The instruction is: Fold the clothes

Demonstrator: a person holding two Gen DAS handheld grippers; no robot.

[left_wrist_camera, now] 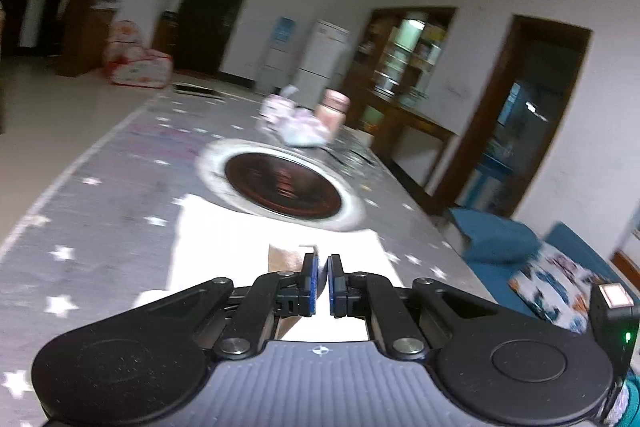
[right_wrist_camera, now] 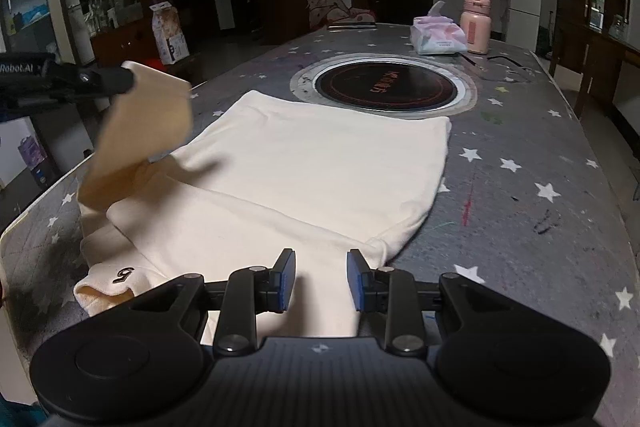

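Overhead, the left gripper (right_wrist_camera: 130, 79) pinches a sleeve of the limp cream shirt (right_wrist_camera: 304, 179); right gripper (right_wrist_camera: 321, 279) gapes, empty, nearest the hem.

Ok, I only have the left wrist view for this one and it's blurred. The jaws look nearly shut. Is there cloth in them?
Observer: Yes. The right wrist view shows the left gripper shut on a flap of the cream garment, lifted off the table.
Operator: And the right gripper?
Observer: The right gripper is open over the garment's near edge, holding nothing.
Operator: Is the rest lying flat?
Observer: Mostly. A cuff with a black mark lies bunched at the near left.
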